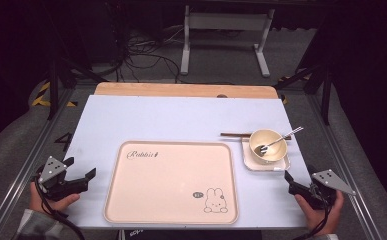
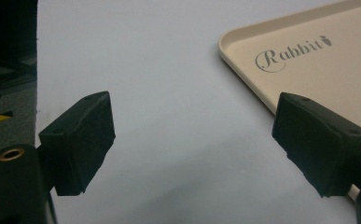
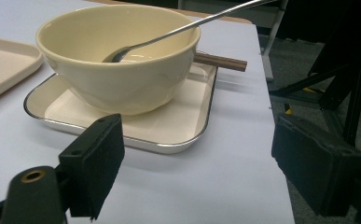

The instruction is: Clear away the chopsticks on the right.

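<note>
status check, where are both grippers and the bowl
Left gripper open, empty, beside tray. Right gripper open, short of bowl on square plate. Spoon in bowl; path clear.

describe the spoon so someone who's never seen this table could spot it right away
Start at the big cream tray with the rabbit drawing in the middle of the table. To its right a round cream bowl sits on a small square plate. The spoon is the thin shiny metal piece leaning in that bowl, unlike the dark brown chopsticks lying flat behind it.
</note>
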Demonstrator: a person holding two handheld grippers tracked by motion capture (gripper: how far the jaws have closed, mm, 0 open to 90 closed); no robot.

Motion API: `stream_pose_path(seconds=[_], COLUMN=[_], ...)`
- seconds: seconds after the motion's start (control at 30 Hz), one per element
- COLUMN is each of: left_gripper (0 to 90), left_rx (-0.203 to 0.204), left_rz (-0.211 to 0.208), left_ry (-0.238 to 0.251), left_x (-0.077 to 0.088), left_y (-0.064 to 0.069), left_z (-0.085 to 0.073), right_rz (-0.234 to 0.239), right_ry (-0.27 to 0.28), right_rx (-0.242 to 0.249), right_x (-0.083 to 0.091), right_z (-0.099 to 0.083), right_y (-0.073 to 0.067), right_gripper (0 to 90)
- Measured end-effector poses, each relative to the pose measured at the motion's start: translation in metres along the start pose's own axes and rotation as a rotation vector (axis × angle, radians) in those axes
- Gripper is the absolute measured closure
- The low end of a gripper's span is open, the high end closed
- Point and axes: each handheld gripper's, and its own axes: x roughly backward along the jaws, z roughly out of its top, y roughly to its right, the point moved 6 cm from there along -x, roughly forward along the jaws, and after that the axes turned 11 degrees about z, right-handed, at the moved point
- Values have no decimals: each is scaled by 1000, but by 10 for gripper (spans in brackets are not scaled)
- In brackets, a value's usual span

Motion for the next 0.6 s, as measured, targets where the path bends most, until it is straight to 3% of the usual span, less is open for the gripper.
stream_pose_path(seconds=[0.17,0.3,0.37,0.6], left_gripper=[147,150,156,177], left_rx=[-61,-74,-107,-107], left_rz=[-28,-45,-56,-55], left_ry=[8,12,4,14], left_x=[1,0,0,2], left_y=[8,12,16,17], left_z=[-3,-4,-7,-6], right_rz=[21,45,54,85], right_ry=[4,7,11,34], right_rx=[-8,-15,-29,-87], right_x=[1,-2,-3,1], right_z=[3,6,8,18], right_y=[0,0,2,13], right_gripper=[182,217,256,482])
